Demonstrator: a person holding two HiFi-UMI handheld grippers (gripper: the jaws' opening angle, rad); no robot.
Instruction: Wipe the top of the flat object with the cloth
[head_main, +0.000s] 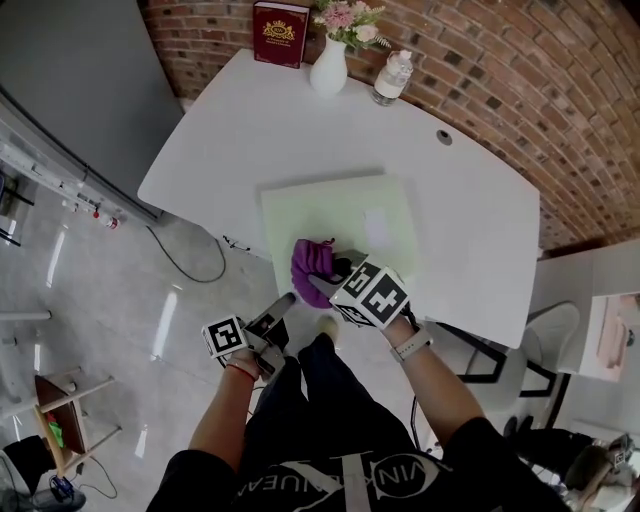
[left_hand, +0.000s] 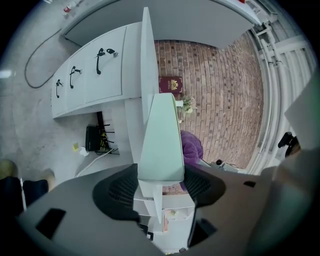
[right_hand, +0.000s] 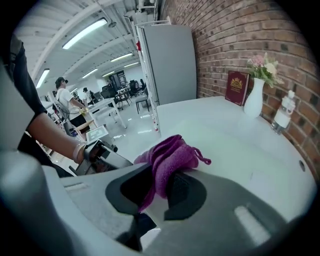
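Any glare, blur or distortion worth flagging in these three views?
Head view: even light, sharp, bright glare streaks on the floor. Left gripper view: heavy fisheye, brick wall curves, black corners. Right gripper view: same fisheye, ceiling lamps blown out, cloth in focus.

Between jaws, pale green board (left_hand: 161, 140) edge-on; purple cloth (left_hand: 192, 147) behind.

Bare tabletop (head_main: 470, 210) lies open right of the green board (head_main: 340, 215); 3 obstacles line the far edge: book (head_main: 281, 34), vase (head_main: 329, 66), bottle (head_main: 392, 78).
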